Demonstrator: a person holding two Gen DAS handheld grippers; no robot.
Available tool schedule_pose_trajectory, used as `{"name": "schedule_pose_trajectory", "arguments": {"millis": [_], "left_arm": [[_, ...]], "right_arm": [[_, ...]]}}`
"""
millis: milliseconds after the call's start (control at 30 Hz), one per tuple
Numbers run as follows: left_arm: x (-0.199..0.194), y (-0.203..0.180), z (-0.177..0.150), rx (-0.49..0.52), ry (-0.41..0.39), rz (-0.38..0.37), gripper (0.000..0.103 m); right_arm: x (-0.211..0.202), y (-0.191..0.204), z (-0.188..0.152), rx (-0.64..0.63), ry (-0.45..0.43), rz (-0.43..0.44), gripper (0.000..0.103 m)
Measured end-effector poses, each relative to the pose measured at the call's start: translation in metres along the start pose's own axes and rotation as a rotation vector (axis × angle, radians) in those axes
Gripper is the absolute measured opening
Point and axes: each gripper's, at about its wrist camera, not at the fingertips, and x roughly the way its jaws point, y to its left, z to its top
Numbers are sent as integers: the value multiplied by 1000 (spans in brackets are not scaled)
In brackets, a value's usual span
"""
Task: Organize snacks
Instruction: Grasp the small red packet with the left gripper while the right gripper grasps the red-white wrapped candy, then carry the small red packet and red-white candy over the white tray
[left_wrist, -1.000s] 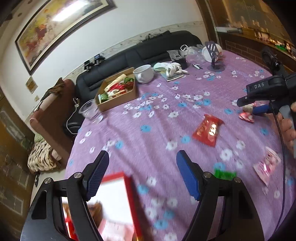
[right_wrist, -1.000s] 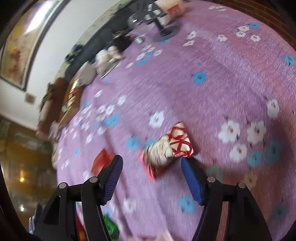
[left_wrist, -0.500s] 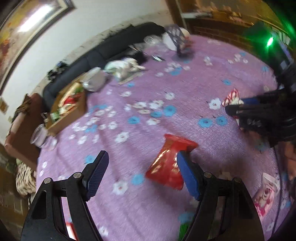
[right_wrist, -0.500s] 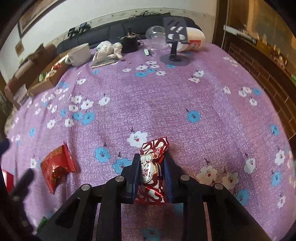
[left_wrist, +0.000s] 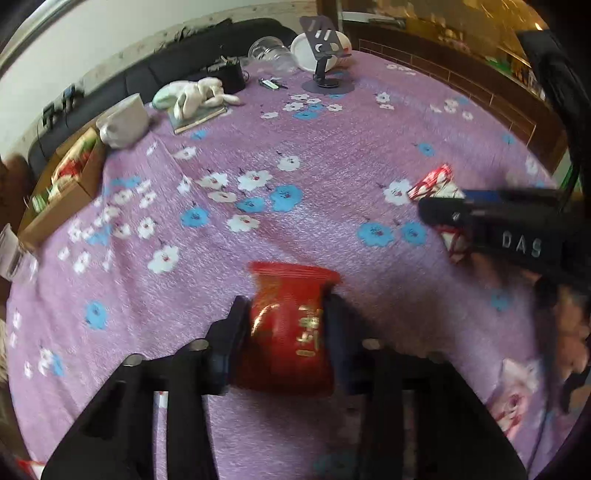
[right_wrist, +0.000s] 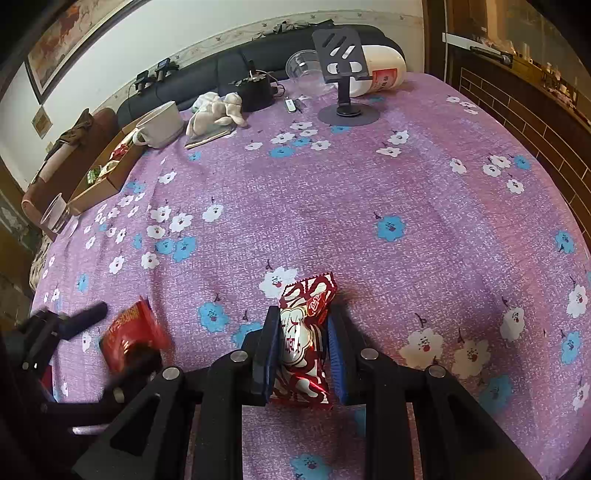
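Observation:
My left gripper (left_wrist: 286, 325) is shut on a red snack packet (left_wrist: 290, 328) with gold print, just above the purple flowered tablecloth (left_wrist: 332, 155). My right gripper (right_wrist: 301, 343) is shut on a red-and-white snack packet (right_wrist: 304, 332); this packet also shows in the left wrist view (left_wrist: 434, 184), held by the right gripper (left_wrist: 439, 210). The red packet shows in the right wrist view (right_wrist: 129, 336) at lower left. A cardboard box (right_wrist: 107, 166) with several snacks stands at the far left; it also shows in the left wrist view (left_wrist: 62, 188).
A white mug (right_wrist: 160, 125), a plush toy on a book (right_wrist: 218, 110), a black phone stand (right_wrist: 345, 74), a clear cup (right_wrist: 55, 212) and a white container (right_wrist: 380, 68) stand along the far side. A pink packet (left_wrist: 515, 391) lies near right.
My left gripper has closed on the red packet, which lay between its open fingers half a second ago. My right gripper closed on the red-and-white packet earlier and still holds it.

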Motion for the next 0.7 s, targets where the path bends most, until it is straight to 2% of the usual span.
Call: {"name": "schedule_pose_trajectory", "arguments": {"millis": [100, 267, 333, 433, 533, 700], "left_arm": [[-2, -3, -3, -10, -8, 7, 34], [-23, 10, -16, -123, -59, 23, 33], [-36, 16, -22, -165, -83, 47, 33], [-66, 26, -38, -226, -136, 101, 33], [-95, 34, -59, -244, -189, 192, 33], [-138, 61, -94, -326, -261, 330, 33]], "right_arm": [[-1, -1, 0, 16, 7, 47, 25], [-6, 2, 0, 15, -2, 110, 25], [-8, 4, 0, 20, 4, 167, 25], [-11, 7, 0, 26, 12, 270, 25], [-15, 16, -2, 15, 14, 358, 24], [-29, 40, -8, -55, -30, 428, 24]]}}
